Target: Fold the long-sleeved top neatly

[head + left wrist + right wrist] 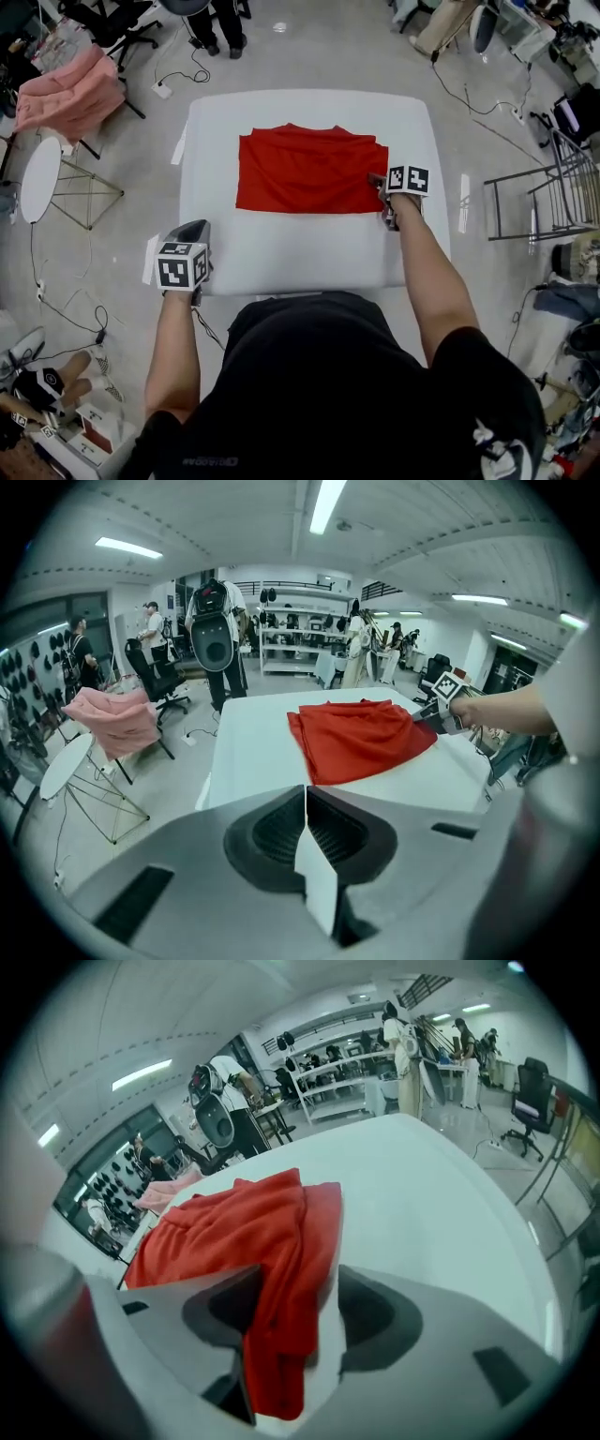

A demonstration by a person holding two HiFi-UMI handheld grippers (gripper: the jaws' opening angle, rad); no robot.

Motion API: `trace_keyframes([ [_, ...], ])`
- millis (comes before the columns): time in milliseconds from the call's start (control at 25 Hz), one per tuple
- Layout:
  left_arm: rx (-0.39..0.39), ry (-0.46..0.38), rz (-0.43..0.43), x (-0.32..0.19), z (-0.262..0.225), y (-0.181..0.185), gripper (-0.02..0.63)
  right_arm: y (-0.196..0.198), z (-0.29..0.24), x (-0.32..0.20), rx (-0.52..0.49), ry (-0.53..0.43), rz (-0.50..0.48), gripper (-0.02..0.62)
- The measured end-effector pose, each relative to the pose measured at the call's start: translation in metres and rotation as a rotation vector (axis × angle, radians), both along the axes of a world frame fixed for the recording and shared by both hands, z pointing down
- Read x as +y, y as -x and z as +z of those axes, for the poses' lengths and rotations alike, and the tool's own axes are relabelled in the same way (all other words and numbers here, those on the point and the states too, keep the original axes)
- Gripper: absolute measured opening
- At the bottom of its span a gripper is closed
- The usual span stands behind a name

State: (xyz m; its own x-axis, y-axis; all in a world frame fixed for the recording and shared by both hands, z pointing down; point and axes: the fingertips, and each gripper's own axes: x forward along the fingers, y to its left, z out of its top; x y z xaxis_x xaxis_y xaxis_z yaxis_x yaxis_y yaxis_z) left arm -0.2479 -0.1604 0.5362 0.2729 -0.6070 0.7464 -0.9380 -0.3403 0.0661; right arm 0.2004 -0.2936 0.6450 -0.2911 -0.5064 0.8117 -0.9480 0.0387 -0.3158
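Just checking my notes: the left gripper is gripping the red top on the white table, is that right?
No: the left gripper is shut on nothing, clear of the red top on the white table, as the left gripper view shows.

Bare table [281,246] free around the red top [309,171], pink-draped chair [67,96] standing left, metal rack [555,187] standing right

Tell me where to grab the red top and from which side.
Grip the red top by its right edge near the front corner, coming from the right: it lies flat, so only its edges can be pinched, and the right gripper, jaws open, straddles that edge.
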Motion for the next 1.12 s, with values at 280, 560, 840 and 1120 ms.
trace_keyframes([
  [280, -0.010, 0.066, 0.034, 0.040, 0.034, -0.015, 0.011, 0.007, 0.002, 0.001, 0.138, -0.008, -0.060, 0.110],
  [560, 0.006, 0.094, 0.051, 0.049, 0.049, -0.027, 0.011, 0.005, 0.009, 0.002, -0.009, -0.013, -0.001, 0.079],
  [840, 0.001, 0.095, 0.096, 0.044, 0.051, -0.040, 0.011, 0.002, 0.008, 0.001, 0.002, -0.051, 0.007, 0.067],
  [1120, 0.005, 0.078, 0.090, 0.046, 0.046, -0.033, 0.011, -0.003, -0.006, -0.002, -0.132, -0.058, 0.059, 0.051],
])
